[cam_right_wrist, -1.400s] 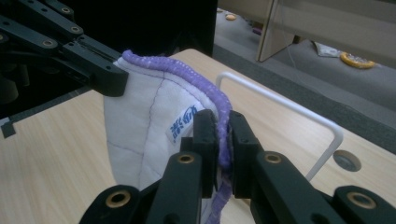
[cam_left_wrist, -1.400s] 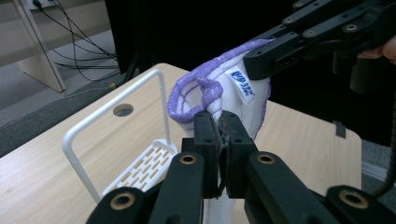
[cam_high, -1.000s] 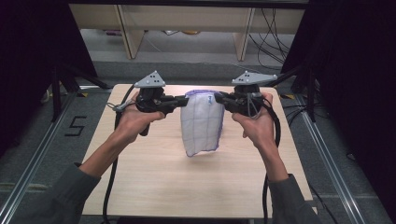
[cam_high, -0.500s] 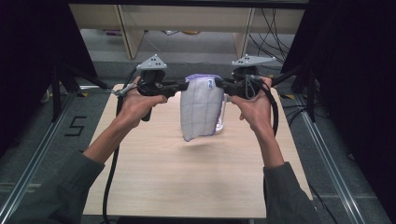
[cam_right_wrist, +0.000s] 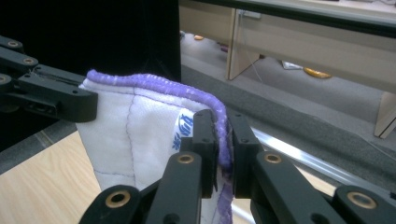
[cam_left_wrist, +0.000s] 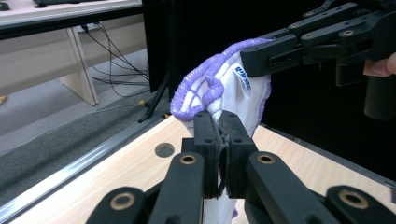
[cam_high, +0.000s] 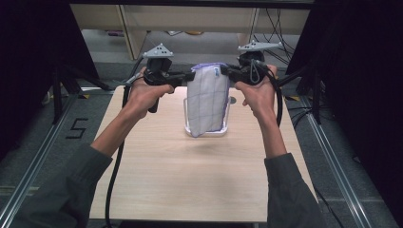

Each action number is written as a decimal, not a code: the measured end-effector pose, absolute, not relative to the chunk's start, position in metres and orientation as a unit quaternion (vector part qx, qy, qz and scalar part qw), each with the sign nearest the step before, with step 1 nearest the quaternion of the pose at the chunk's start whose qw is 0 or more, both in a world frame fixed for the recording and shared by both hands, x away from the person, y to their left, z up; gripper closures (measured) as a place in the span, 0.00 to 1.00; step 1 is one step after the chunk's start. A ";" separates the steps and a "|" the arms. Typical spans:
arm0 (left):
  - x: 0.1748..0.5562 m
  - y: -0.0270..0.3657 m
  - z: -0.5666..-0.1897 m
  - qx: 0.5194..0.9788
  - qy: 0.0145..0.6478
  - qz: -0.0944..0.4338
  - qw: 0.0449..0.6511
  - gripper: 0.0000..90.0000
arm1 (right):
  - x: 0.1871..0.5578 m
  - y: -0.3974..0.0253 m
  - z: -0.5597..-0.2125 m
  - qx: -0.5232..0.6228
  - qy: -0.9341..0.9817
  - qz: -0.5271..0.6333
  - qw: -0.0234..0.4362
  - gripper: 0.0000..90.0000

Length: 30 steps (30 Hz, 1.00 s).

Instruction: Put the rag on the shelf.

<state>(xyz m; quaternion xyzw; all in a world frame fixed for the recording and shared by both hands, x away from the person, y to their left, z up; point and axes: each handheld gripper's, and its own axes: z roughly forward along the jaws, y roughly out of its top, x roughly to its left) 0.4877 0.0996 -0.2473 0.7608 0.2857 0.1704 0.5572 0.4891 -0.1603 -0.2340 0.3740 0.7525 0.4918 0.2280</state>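
Grey-green long sleeves are worn. Each gripper, left and right, is built of black links with brass pivots, topped by a grey three-cornered plate, trailed by a black cable.

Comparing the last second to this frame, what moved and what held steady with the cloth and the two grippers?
Both hands carried the white cloth up and toward the far edge of the table; it now hangs above a clear holder there. Unchanged: the left gripper and the right gripper stay shut on its purple-trimmed top corners, and the cloth hangs between them.
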 end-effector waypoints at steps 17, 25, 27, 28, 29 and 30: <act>0.541 0.105 -0.251 0.729 0.332 0.167 0.574 0.96 | 0.538 -0.146 -0.231 0.404 0.735 0.488 0.240 0.93; 0.568 0.103 -0.273 0.722 0.354 0.157 0.574 0.96 | 0.564 -0.143 -0.247 0.418 0.735 0.473 0.247 0.93; 0.572 0.102 -0.276 0.721 0.356 0.158 0.573 0.96 | 0.569 -0.143 -0.252 0.419 0.735 0.472 0.246 0.93; 0.575 0.102 -0.278 0.719 0.357 0.157 0.575 0.96 | 0.571 -0.142 -0.255 0.425 0.731 0.475 0.243 0.93; 0.578 0.101 -0.281 0.719 0.359 0.158 0.574 0.96 | 0.572 -0.142 -0.257 0.426 0.732 0.472 0.244 0.93; 0.580 0.101 -0.282 0.721 0.362 0.159 0.569 0.95 | 0.575 -0.141 -0.260 0.426 0.732 0.471 0.246 0.93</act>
